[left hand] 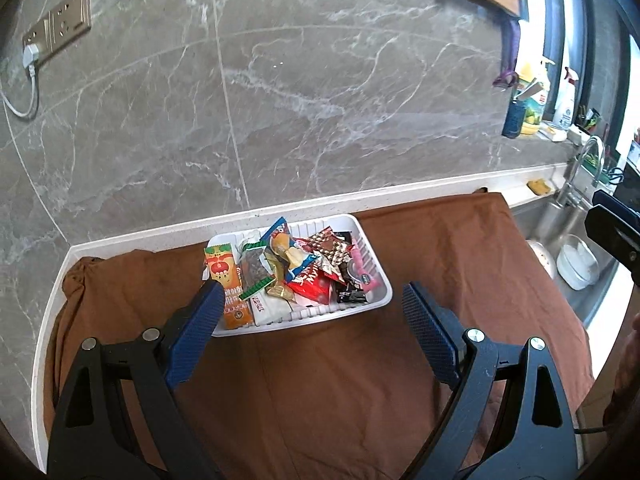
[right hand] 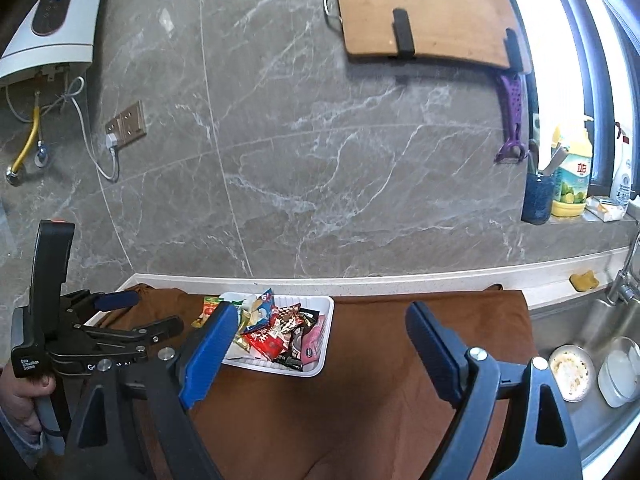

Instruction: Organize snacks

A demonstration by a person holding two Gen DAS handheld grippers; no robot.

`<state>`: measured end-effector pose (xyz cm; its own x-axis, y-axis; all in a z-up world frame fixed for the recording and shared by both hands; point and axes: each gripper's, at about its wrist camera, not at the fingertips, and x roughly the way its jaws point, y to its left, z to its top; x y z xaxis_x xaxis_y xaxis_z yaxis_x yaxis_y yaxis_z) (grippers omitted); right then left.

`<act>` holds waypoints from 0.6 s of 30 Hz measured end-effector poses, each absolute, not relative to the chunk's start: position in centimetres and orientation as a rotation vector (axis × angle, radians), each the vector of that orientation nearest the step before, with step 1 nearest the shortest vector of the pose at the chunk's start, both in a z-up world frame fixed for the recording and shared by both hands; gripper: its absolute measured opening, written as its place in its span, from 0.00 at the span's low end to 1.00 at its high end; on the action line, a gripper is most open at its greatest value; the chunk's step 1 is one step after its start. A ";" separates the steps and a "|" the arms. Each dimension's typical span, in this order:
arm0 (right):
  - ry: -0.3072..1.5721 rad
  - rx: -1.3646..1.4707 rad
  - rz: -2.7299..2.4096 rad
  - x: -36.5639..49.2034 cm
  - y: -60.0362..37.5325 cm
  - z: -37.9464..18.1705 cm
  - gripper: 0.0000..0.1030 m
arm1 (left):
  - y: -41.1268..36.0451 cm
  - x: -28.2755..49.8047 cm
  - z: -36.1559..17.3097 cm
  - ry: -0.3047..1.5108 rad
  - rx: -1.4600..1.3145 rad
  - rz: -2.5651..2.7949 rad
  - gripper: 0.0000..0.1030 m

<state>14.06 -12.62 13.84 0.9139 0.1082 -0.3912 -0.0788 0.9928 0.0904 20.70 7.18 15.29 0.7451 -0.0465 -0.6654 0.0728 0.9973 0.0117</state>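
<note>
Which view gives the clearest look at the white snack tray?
The left wrist view: the white snack tray sits near centre, larger, with its wrappers readable. In the right wrist view the tray is smaller, and a blue finger covers its left end.

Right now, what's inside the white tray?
The white tray holds a heap of snack packets: an orange one, a red one, a pink one. Whatever lies underneath the heap is covered.

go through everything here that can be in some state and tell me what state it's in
left tongs: open, holding nothing
right tongs: open, holding nothing
white tray: heaped with snack packets, resting on the brown cloth
plug: in the wall socket
cutting board: hung on the wall
</note>
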 end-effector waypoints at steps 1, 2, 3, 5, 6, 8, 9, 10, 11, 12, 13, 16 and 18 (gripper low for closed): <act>0.400 0.072 0.097 13.6 -12.6 14.0 0.86 | 7.0 20.2 15.5 0.723 0.042 -0.065 0.88; 0.394 0.072 0.096 13.2 -12.6 14.1 0.86 | 6.9 19.9 15.8 0.718 0.045 -0.067 0.88; 0.389 0.072 0.095 12.8 -12.6 14.2 0.86 | 6.7 19.5 16.0 0.714 0.049 -0.067 0.88; 0.382 0.074 0.092 12.2 -12.7 14.3 0.86 | 6.5 18.8 16.3 0.708 0.053 -0.066 0.88; 0.378 0.078 0.091 11.8 -12.8 14.4 0.86 | 6.4 18.6 16.3 0.706 0.053 -0.067 0.88; 0.375 0.082 0.091 11.3 -12.9 14.4 0.87 | 6.3 18.0 16.4 0.707 0.050 -0.068 0.88; 0.373 0.084 0.090 11.0 -12.9 14.4 0.87 | 6.2 17.8 16.3 0.708 0.048 -0.070 0.88; 0.372 0.084 0.090 10.8 -13.0 14.3 0.87 | 6.2 17.6 16.2 0.711 0.044 -0.072 0.88; 0.372 0.084 0.090 10.6 -13.0 14.3 0.88 | 6.1 17.3 15.9 0.718 0.040 -0.076 0.88; 0.373 0.083 0.088 10.3 -13.1 14.1 0.88 | 6.0 17.2 15.5 0.725 0.035 -0.080 0.88; 0.375 0.082 0.085 10.0 -13.1 13.9 0.89 | 5.9 17.0 14.8 0.741 0.027 -0.082 0.88; 0.388 0.078 0.080 9.5 -13.2 13.4 0.89 | 5.7 16.6 12.7 0.795 0.005 -0.087 0.88; 0.403 0.078 0.076 9.1 -13.2 12.8 0.89 | 5.6 16.4 11.5 0.823 -0.004 -0.088 0.88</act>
